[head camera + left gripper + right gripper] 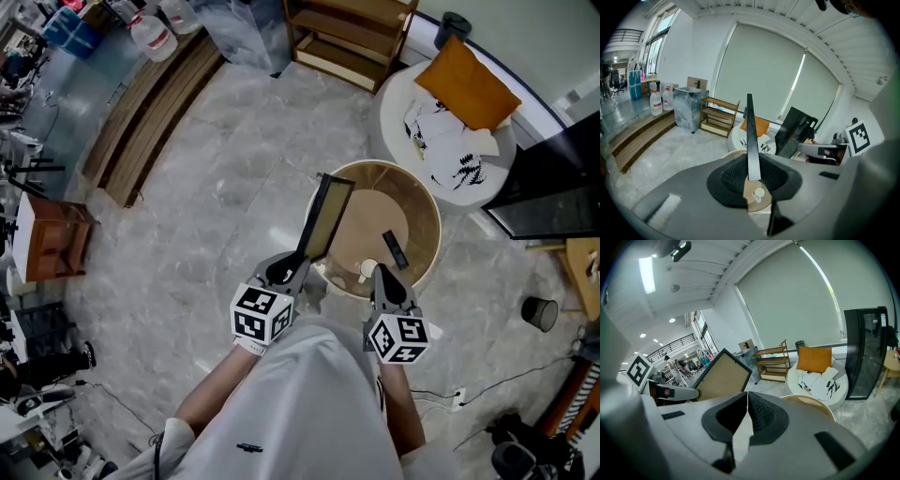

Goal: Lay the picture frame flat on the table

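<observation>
Both my forearms reach forward and down from my white shirt (300, 403), side by side and level. My left tool (298, 267) pinches the picture frame (326, 217) at its lower edge. In the left gripper view the frame (750, 136) runs edge-on up from between the pads. It stands nearly upright over the left rim of the round counter (427, 211), its brown panel toward my right tool (382, 275). That tool hangs at the near rim, its tips pressed together on nothing.

The left tool hides the frame's bottom edge, so I cannot tell whether it touches the counter. On the counter lie a small white round thing (368, 269) and a black bar (395, 249), both too small to name. Beyond is a white seat (398, 103) with an orange cushion (466, 84).
</observation>
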The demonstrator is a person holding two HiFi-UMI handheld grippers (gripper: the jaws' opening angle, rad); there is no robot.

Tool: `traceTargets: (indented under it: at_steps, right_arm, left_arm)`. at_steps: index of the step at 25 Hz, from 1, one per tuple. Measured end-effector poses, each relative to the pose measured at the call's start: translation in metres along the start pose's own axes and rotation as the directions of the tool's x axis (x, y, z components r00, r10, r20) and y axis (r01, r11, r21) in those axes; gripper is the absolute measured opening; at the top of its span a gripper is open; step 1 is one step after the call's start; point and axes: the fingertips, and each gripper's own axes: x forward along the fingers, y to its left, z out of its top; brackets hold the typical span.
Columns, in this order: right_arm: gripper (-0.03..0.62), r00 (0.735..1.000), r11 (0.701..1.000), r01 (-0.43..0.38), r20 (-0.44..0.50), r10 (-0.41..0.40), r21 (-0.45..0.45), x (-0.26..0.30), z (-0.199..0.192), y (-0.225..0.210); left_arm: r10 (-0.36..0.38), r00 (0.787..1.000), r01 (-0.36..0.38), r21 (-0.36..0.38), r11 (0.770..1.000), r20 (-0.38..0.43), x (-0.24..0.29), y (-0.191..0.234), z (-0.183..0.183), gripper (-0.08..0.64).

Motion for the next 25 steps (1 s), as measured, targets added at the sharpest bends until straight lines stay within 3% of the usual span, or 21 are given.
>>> traceTargets:
  at_steps: [7,18,25]
  right_arm:
    - [0.006,0.999,1.0,0.025,-0.032,-0.025,0.0,0.015,-0.008,-0.008]
    - [0.006,0.989,1.0,-0.01,-0.15,0.006,-0.025,0.059,-0.051,-0.023]
    - [0.006,0.983,1.0,-0.005,-0.184,0.008,0.017,0.094,-0.077,-0.048]
  left_arm:
    - [-0.004,0.998,0.003,-0.022,1.0,-0.055,0.024,0.007,-0.016,0.067]
    - [-0.038,0.99,0.031,-0.054,0.998,-0.137,0.087,0.02,-0.058,0.067]
    - [-0.044,0.986,0.031,-0.085,0.996,-0.158,0.124,0.035,-0.084,0.067]
